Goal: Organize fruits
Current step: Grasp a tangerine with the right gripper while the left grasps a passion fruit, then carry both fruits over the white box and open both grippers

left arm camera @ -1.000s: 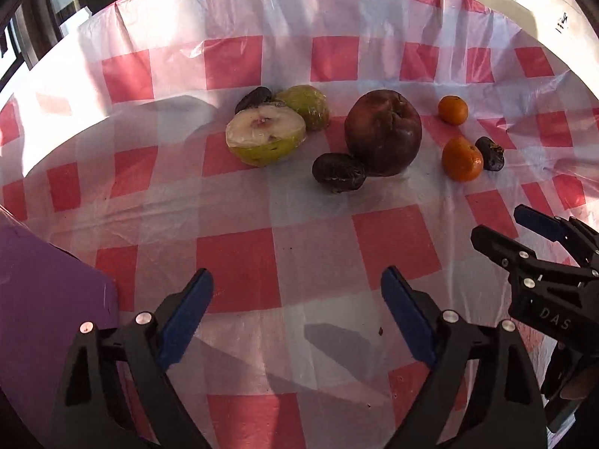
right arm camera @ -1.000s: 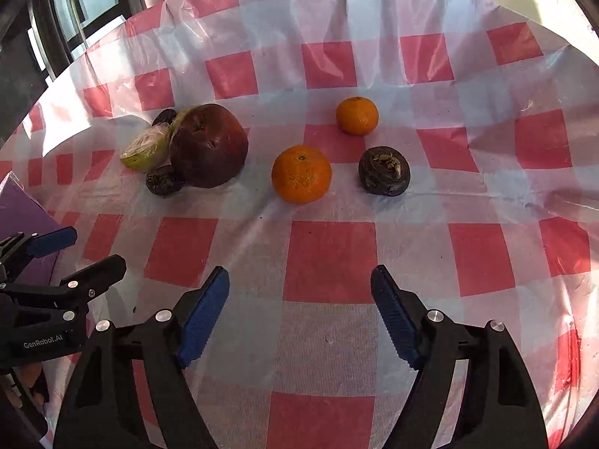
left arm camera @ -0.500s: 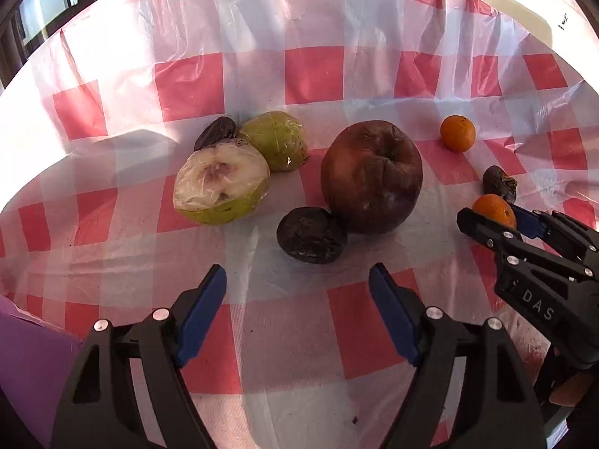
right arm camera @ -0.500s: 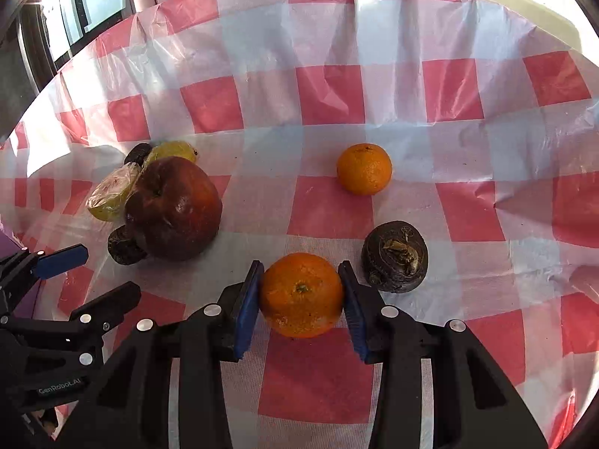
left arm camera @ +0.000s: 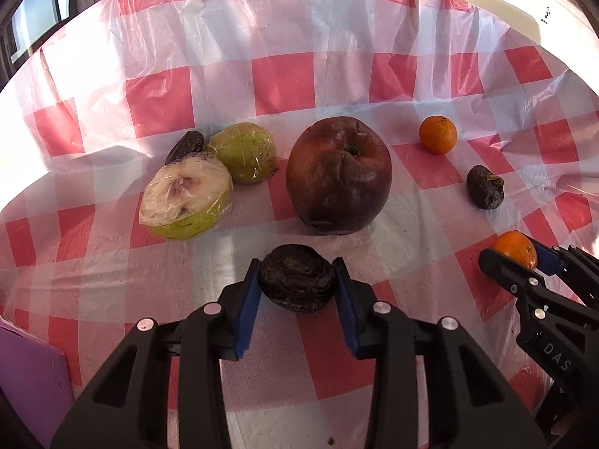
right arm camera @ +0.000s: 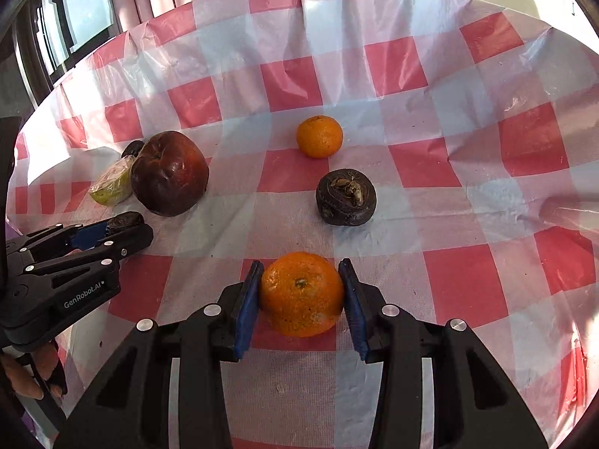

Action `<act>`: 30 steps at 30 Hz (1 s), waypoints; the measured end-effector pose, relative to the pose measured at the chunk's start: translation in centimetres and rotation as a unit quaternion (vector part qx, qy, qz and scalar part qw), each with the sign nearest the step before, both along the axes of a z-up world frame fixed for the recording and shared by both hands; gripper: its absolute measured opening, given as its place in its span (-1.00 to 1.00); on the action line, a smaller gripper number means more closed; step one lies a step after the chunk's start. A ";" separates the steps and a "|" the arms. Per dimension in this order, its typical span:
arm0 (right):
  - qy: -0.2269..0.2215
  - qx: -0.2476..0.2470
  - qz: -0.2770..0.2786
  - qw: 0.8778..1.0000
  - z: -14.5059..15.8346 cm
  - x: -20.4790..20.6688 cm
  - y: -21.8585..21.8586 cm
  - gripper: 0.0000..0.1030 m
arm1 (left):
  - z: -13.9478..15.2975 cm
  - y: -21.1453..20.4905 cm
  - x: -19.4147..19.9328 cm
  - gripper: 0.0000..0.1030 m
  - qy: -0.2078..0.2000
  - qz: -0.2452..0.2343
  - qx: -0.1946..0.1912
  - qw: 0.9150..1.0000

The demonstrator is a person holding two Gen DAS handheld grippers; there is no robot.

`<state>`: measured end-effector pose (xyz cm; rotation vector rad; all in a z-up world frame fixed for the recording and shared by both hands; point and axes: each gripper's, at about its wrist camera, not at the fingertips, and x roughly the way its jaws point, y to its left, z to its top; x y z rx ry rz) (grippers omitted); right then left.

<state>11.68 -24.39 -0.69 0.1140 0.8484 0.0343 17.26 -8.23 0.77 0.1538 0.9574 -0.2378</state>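
Note:
On the red-and-white checked cloth (left arm camera: pixel 299 75), my left gripper (left arm camera: pixel 297 267) is shut on a dark wrinkled fruit (left arm camera: pixel 295 286) that rests on the cloth. Just beyond it sit a large dark red apple (left arm camera: pixel 338 176) and two film-wrapped green pear halves (left arm camera: pixel 187 200). In the right wrist view my right gripper (right arm camera: pixel 301 273) is shut on an orange mandarin (right arm camera: pixel 301 293), its blue pads (right arm camera: pixel 249 299) pressing both sides. A second mandarin (right arm camera: pixel 319 136) and another dark wrinkled fruit (right arm camera: pixel 346 196) lie farther back. The left gripper (right arm camera: pixel 123 224) shows at the left edge there.
A purple flat object (left arm camera: pixel 26 366) lies at the lower left corner of the table. A small dark fruit (left arm camera: pixel 186 146) hides behind the pear halves. A person's hand (right arm camera: pixel 26 374) holds the left gripper. Windows stand beyond the table's far left edge.
Both grippers moved forward and shut: the right one on the near mandarin half a second ago, the left one on the dark wrinkled fruit just now.

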 end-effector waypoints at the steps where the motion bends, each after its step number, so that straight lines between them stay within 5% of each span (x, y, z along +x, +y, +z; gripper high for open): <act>1: 0.001 -0.002 0.000 1.000 0.0 0.1 0.1 -0.20 | 0.1 0.0 -0.6 -0.27 0.001 0.001 -0.004 1.000; 21: 0.004 -0.054 -0.002 0.999 -0.1 0.1 1.5 -0.20 | 3.2 1.9 -13.8 -0.27 0.058 -0.045 -0.061 0.995; 30: 0.037 0.020 -0.063 0.997 1.3 -6.7 2.7 -0.22 | 7.1 5.8 -20.4 -0.27 0.056 -0.067 -0.084 0.993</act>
